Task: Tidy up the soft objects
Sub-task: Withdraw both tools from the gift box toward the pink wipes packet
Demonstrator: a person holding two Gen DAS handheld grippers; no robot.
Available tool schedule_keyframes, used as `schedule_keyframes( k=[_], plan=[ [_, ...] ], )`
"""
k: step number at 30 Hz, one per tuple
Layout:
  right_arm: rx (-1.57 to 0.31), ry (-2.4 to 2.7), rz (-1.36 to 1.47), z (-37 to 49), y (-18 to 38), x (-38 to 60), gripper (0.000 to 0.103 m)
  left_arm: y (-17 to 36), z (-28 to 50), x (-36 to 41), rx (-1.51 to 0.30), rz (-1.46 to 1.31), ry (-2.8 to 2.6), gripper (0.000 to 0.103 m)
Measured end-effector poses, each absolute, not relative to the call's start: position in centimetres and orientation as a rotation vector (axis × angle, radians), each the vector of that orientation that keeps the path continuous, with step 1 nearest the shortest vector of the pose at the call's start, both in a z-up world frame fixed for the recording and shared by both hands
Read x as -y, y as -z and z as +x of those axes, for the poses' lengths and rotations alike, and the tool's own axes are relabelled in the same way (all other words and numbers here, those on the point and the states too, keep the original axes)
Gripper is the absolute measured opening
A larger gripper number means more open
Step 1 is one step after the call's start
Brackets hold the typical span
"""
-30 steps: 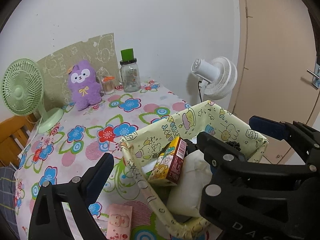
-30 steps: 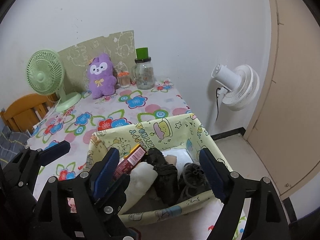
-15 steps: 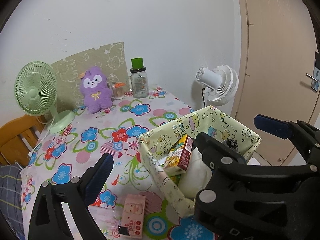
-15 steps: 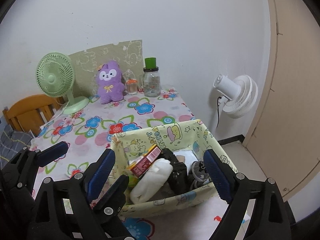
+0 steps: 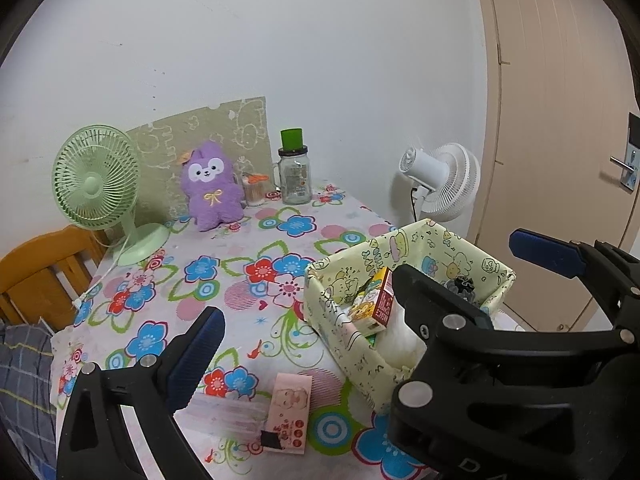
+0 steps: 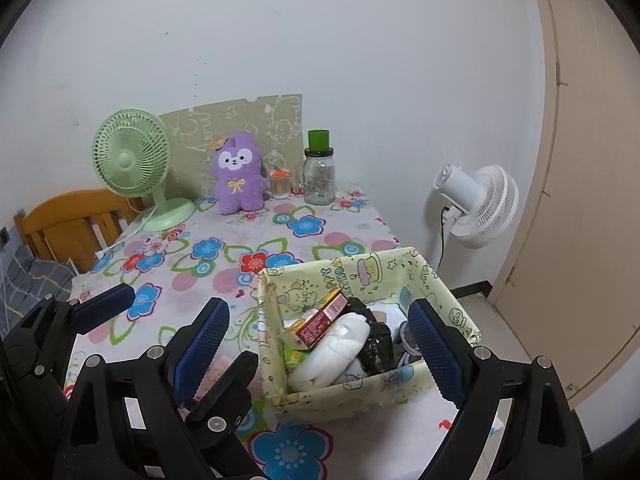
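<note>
Pulling back from the box (image 6: 372, 384), both hand-held grippers, left (image 5: 376, 312) and right (image 6: 320, 340), gape empty; plush (image 6: 240, 174) waits at 11 o'clock.

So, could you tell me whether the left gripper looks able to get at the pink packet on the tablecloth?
Probably yes: the pink packet lies flat just ahead of the open left gripper, with nothing over it.

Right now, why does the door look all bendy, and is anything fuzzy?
Left wrist view: the fisheye lens bows the door near the edge, and dark corners ring the picture; the purple plush is sharp. Right wrist view: the same curve bends the door edge; the light is soft and even, the yellow box is clear, no glare.
</note>
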State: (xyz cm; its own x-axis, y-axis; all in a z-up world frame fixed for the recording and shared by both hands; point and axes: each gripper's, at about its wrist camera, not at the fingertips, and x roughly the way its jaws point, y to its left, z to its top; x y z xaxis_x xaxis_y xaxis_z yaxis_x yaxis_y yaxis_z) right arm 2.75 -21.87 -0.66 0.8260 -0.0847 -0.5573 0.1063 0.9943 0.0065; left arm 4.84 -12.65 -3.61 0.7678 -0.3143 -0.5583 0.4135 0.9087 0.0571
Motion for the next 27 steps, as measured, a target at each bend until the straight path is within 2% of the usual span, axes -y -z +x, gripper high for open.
schedule_keyframes(
  k=[27],
  plan=[
    [-0.594,-0.002,0.01,2.3,1.3,15.4,0.093,3.7,3.3,6.6,-0.552,0.16,0.338,0.103]
  ],
)
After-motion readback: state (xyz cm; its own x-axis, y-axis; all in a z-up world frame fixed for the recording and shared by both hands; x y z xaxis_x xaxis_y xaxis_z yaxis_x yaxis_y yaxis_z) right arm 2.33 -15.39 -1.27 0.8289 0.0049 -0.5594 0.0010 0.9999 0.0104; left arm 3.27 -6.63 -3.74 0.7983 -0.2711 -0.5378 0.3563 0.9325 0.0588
